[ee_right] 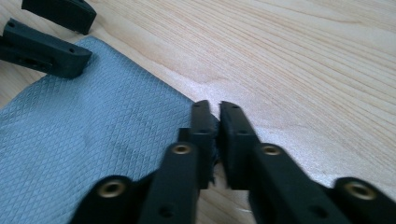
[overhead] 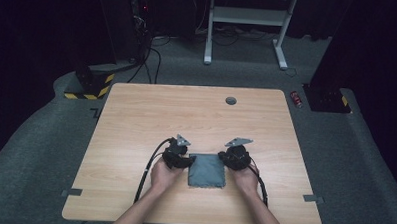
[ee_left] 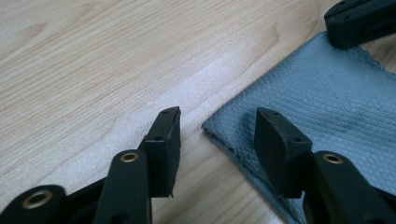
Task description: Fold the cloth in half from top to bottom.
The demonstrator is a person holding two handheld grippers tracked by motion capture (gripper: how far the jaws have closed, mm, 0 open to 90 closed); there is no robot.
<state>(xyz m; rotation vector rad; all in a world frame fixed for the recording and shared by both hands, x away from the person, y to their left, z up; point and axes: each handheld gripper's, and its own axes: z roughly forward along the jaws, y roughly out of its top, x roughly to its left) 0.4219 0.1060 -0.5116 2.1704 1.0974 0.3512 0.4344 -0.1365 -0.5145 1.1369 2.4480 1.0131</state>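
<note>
A folded grey cloth (overhead: 207, 170) lies flat on the wooden table (overhead: 186, 111), near the front edge, between a person's two hands. My left gripper (overhead: 188, 160) is at the cloth's far left corner. In the left gripper view the left gripper (ee_left: 217, 128) stands open, one jaw on bare wood, the other over the cloth (ee_left: 327, 98), with the corner between them. My right gripper (overhead: 225, 157) is at the far right corner. In the right gripper view the right gripper (ee_right: 213, 114) is shut, pinching the edge of the cloth (ee_right: 93, 121).
A round cable hole (overhead: 231, 100) sits near the table's far edge. Two grey tape strips (overhead: 71, 191) (overhead: 313, 198) mark the front corners. Beyond the table are a white desk frame (overhead: 247, 23), cables and a red can (overhead: 297, 99) on the carpet.
</note>
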